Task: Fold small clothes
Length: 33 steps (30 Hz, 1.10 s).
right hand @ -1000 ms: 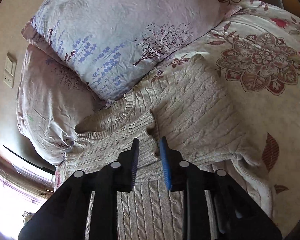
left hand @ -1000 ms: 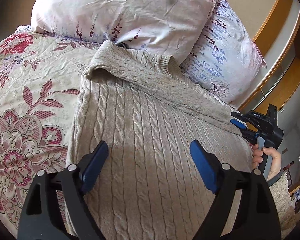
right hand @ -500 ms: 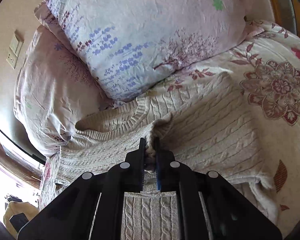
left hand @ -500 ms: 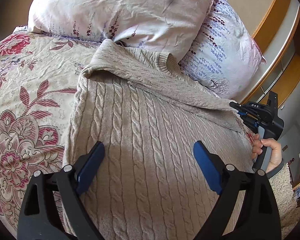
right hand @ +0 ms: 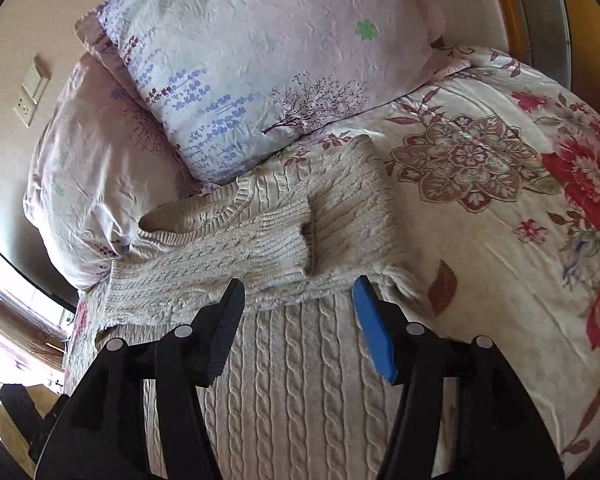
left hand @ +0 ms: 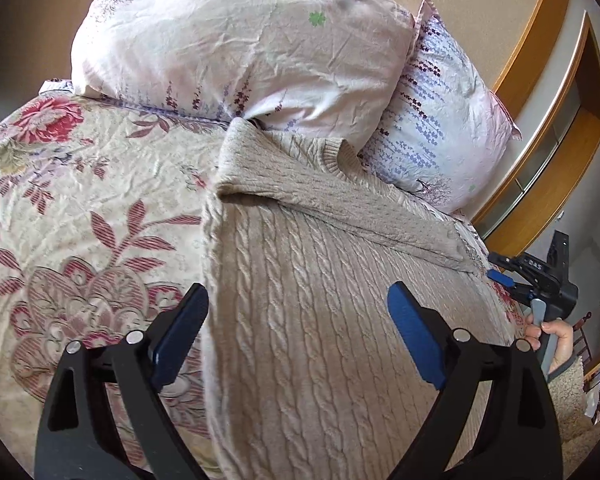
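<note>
bed (left hand: 80, 208): flowery cover | pillows (right hand: 260, 60): two at the head edge | sweater (left hand: 320, 320): beige, flat near the pillows, one sleeve (right hand: 236, 252) folded across the chest | left gripper (left hand: 298, 332): jaws wide open above sweater | right gripper (right hand: 298, 328): jaws open, holding nothing
</note>
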Motion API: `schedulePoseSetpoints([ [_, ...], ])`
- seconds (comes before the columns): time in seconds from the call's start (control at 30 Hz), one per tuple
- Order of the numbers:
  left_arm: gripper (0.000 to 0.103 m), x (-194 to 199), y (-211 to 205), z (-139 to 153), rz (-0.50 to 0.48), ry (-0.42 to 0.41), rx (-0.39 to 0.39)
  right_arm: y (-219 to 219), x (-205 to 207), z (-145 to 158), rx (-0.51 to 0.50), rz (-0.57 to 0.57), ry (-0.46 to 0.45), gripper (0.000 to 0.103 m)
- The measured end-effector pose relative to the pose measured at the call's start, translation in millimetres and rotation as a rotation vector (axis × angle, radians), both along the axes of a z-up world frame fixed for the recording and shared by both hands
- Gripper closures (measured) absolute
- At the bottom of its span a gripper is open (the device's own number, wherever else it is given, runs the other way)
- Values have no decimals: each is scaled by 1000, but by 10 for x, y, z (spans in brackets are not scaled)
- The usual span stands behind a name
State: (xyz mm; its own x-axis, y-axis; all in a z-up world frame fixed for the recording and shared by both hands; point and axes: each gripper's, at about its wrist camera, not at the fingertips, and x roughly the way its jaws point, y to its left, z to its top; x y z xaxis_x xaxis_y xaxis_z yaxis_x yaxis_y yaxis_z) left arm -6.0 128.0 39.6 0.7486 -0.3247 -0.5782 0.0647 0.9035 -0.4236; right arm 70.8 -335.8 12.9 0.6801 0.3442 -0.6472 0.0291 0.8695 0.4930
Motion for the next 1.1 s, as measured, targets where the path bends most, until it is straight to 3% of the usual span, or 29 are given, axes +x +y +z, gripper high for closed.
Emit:
schedulePoseSetpoints([
  [0.13,15,-42,258,-77,7,60,1,-201,-468,-74,71,-17,45,46],
  [0.17,21,-52,302,-118,0,81,-9,-236,-561,-107,84,-23,62,47],
  [0.3,35,-90,408,-302,-51,167,-107,-357,-901,-247,141,-43,113,51],
  [0.37,37,-146,402,-325,-70,173,-125,-412,-1018,-339,194,-34,134,54],
  [0.6,50,-395,274,-346,-162,204,-190,-251,-1325,-524,380,129,157,67],
  [0.7,56,-519,217,-377,-196,231,-238,-104,-1401,-558,447,220,170,67],
  [0.8,59,-608,149,-396,-222,248,-262,39,-1429,-565,430,274,170,68],
  [1.1,61,-646,88,-386,-216,248,-250,28,-1461,-558,416,268,153,74],
])
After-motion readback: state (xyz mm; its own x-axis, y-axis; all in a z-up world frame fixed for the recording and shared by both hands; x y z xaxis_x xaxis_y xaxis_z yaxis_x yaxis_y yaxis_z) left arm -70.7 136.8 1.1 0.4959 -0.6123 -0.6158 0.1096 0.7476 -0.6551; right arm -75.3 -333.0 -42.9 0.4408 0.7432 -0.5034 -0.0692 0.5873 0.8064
